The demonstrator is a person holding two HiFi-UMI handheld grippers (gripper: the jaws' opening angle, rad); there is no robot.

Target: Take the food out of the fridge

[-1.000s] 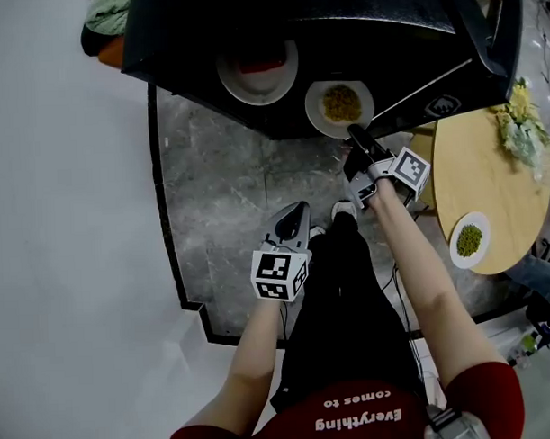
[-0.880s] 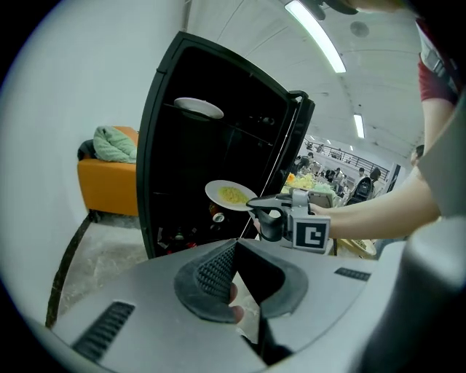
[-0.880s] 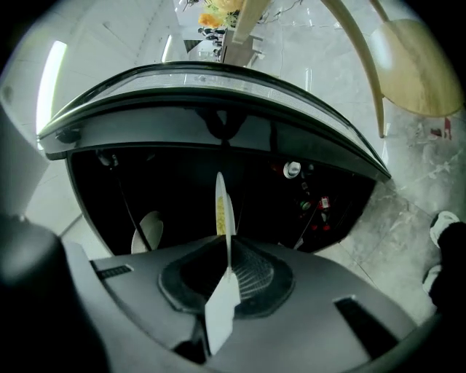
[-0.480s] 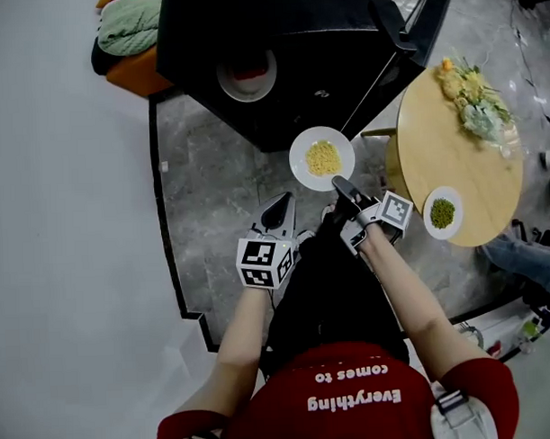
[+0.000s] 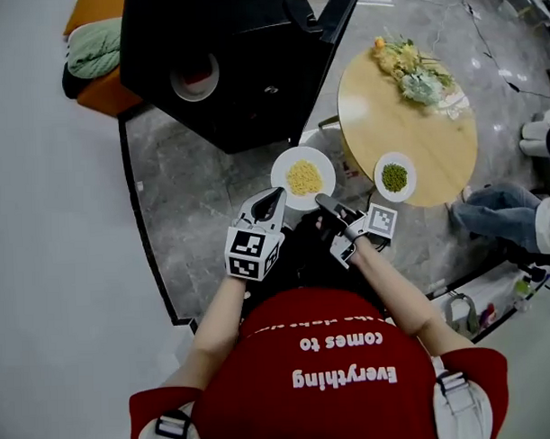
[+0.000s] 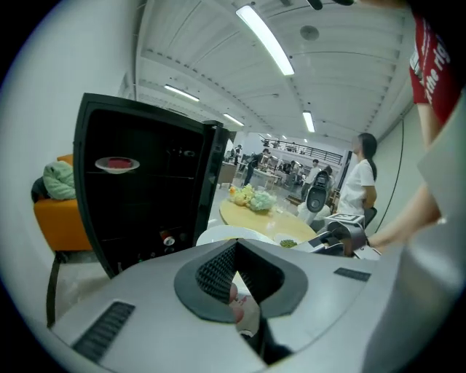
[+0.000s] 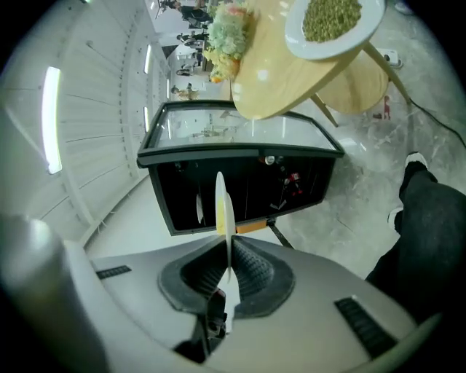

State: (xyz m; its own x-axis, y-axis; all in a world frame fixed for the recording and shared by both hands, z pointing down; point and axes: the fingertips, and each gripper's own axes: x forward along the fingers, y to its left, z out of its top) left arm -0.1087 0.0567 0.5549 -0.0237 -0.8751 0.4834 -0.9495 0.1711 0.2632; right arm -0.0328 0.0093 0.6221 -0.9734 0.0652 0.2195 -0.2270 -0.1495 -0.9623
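Head view: right gripper (image 5: 323, 202) clamps plate (image 5: 283, 168) rim.

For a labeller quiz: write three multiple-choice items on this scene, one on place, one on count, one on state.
1. Where is the plate of green food? A the floor; B the round table; C the orange seat.
2. How many plates show in the head view? A two; B three; C five.
3. The right gripper is: A open, empty; B shut on a door; C shut on the plate of yellow food.
Answers: 1 B, it sits on the wooden top. 2 B, green, yellow, and a plate of red food in the fridge. 3 C, its fingers pinch the rim.
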